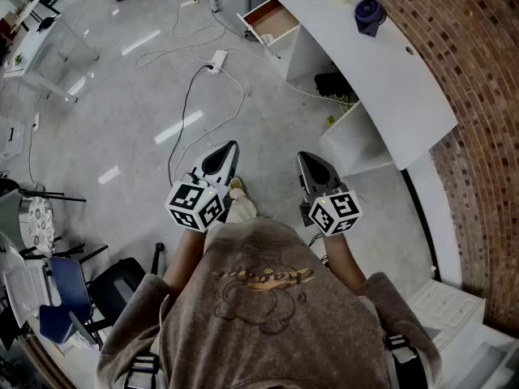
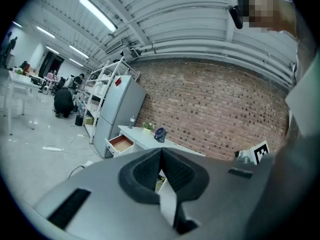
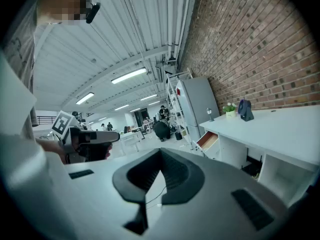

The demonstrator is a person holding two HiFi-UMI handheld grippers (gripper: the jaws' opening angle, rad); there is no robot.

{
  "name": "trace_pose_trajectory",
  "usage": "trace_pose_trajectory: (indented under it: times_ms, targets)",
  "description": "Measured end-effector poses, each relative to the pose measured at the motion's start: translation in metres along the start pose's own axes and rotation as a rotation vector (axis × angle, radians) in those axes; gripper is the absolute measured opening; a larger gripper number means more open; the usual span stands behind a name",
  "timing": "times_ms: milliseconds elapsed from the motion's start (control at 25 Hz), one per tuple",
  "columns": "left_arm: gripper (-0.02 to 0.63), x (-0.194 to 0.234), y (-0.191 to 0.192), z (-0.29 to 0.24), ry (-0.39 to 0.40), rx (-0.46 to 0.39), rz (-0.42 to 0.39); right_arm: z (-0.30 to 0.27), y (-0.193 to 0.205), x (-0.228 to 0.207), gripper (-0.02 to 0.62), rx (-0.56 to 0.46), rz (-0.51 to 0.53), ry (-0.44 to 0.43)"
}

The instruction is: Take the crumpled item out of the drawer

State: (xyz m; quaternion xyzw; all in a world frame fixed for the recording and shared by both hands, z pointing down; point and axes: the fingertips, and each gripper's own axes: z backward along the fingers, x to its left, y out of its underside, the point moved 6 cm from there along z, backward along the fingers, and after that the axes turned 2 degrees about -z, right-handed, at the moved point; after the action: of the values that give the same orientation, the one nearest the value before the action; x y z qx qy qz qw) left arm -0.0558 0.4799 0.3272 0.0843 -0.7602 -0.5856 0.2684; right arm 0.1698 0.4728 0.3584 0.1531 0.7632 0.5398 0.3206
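Grey polished floor point(image 1: 122, 112) fills upper left, black cable point(image 1: 185, 108) across it. Brick wall point(image 1: 478, 71) right edge, white curved tabletop point(image 1: 389, 71) along it. Blue chair point(image 1: 63, 298) lower left. Strip lights point(image 2: 97, 13) overhead.

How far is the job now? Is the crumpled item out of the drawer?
Done: the drawer at the far end of the white desk stands open. In hand: nothing; the left gripper and right gripper are shut, empty, far from it. Left: approach, reach in, take the item, which no view shows.
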Motion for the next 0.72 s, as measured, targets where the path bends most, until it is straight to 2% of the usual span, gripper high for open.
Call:
trace_pose_trajectory:
  times_ms: [440, 720]
  targets:
    - [0.008, 0.009, -0.001, -0.007, -0.009, -0.007, 0.009, -0.013, 0.002, -0.005, -0.005, -0.002, -0.013, -0.009]
    - [0.008, 0.04, -0.004, -0.02, -0.01, 0.004, 0.027, -0.043, 0.0, -0.006, -0.005, 0.018, -0.029, 0.006]
